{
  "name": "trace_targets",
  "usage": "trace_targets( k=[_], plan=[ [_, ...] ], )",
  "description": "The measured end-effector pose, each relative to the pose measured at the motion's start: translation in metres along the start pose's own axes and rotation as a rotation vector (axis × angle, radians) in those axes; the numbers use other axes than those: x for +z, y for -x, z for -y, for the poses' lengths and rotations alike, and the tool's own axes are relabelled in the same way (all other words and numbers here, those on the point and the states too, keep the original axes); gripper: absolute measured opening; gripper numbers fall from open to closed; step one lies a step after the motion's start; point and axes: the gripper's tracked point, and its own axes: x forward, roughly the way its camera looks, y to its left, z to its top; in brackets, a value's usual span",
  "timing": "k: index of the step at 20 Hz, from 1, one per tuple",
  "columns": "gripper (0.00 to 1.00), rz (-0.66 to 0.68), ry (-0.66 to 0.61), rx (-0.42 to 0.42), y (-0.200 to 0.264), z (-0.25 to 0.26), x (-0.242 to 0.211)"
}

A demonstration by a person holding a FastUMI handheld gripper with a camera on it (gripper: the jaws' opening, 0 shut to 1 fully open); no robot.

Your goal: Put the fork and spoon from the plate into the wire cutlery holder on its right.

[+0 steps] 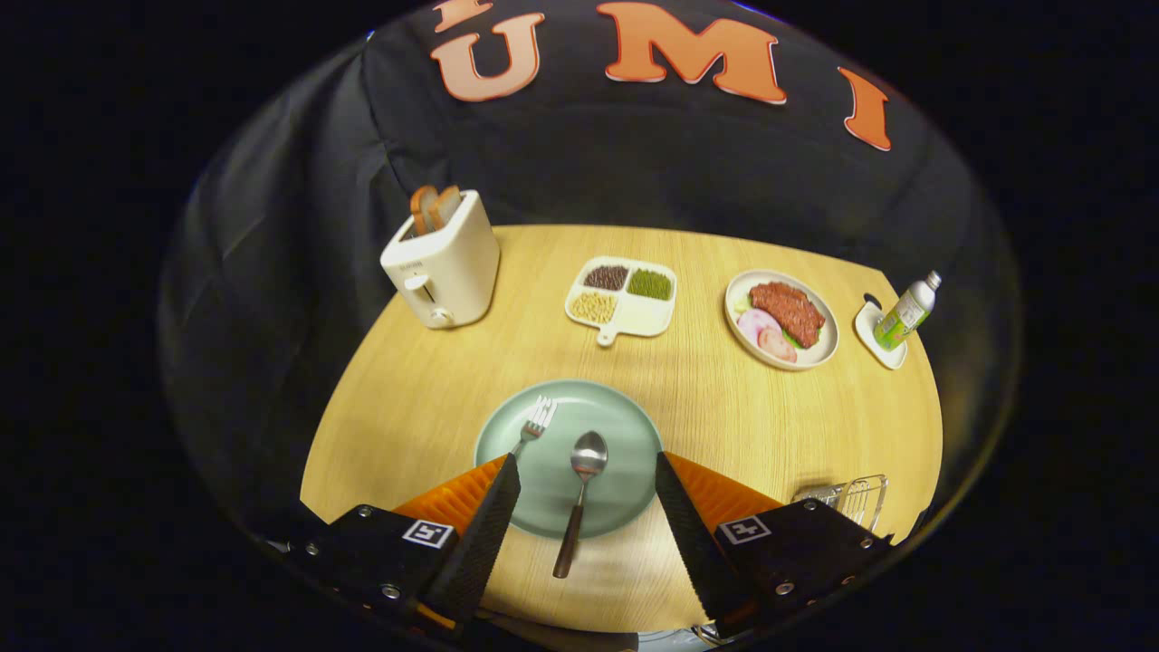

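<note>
Gripper (587,466): we hold it spread wide, empty, above the plate (625,435). Spoon (580,496): on the plate, between the fingers. Fork (536,424): on the plate, beside it. Wire cutlery holder (851,496): right, unfilled. We judge both transfers outstanding.

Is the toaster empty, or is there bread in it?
Bread in it: two brown slices stick up from the top of the toaster. The gripper is open, far from it, its fingers either side of the spoon.

On the table: two plates (507,435) (735,299), one fork (534,426), one spoon (579,493), one toaster (444,267), one tray (652,317), one bottle (905,312), one holder (856,496).
</note>
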Motion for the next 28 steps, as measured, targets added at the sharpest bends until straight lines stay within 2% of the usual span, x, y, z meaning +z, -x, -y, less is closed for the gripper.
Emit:
trace_targets(
  k=[6, 10, 13, 15, 18, 21, 23, 25, 28],
  plan=[
    [0.74, -0.270, 0.027, -0.012, -0.049, 0.005, -0.050],
    [0.63, -0.385, 0.035, 0.026, -0.069, -0.010, -0.073],
    [0.60, -0.460, 0.031, 0.014, -0.084, -0.016, -0.088],
    [0.52, -0.498, 0.024, -0.005, -0.093, -0.015, -0.096],
    [0.38, -0.524, -0.004, -0.023, -0.102, -0.016, -0.098],
    [0.18, -0.525, -0.022, -0.054, -0.112, -0.014, -0.099],
    [0.10, -0.491, -0.026, -0.056, -0.114, -0.010, -0.093],
    [0.05, -0.473, -0.029, -0.042, -0.113, -0.009, -0.093],
    [0.04, -0.434, -0.071, -0.021, -0.107, -0.005, -0.090]
  ],
)
